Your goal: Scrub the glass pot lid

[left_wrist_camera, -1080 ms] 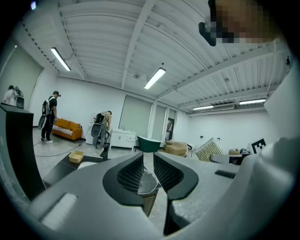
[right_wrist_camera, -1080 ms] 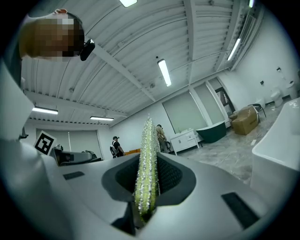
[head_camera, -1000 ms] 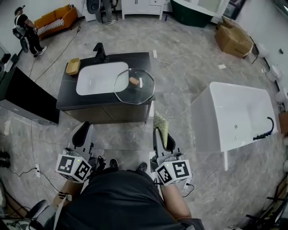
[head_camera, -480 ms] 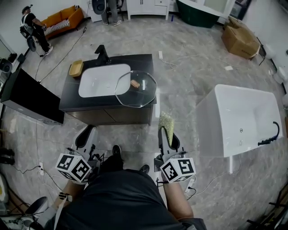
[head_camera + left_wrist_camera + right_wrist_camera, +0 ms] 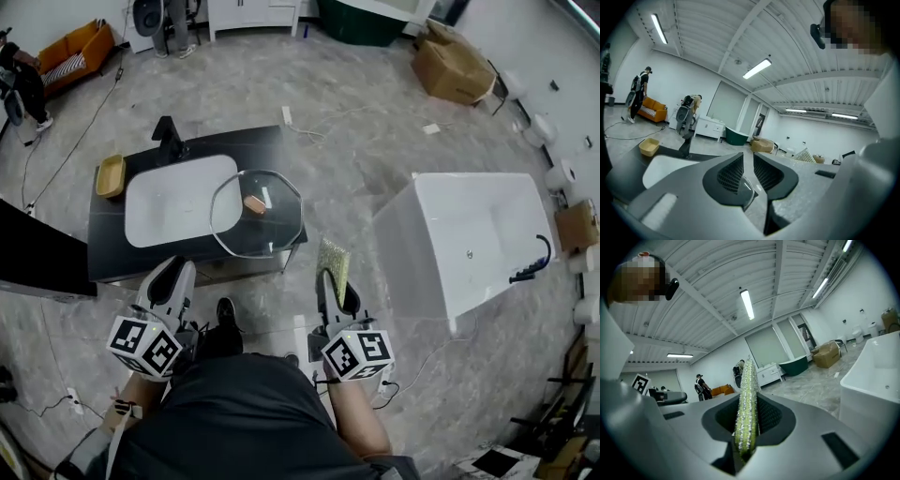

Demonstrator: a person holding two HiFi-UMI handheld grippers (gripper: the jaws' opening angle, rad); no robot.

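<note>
We noted the octagonal glass lid (image 5: 257, 214) flat on the dark counter (image 5: 111, 251), at the white basin's (image 5: 173, 199) edge. Right gripper (image 5: 332, 281), held low, clamped a glittery yellow-green scrub pad (image 5: 333, 258); left gripper (image 5: 167, 279) was narrowly parted and empty.

The glass lid (image 5: 263, 223) looks clear and glossy, the scrub pad (image 5: 333, 258) glittery and rough.

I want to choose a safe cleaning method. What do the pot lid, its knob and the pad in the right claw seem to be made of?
The pot lid looks like clear glass: the dark counter shows through it. Its knob seems matte brown wood, though plastic is possible. The pad in the right claw looks like yellow-green sponge covered with glittering metallic thread.
</note>
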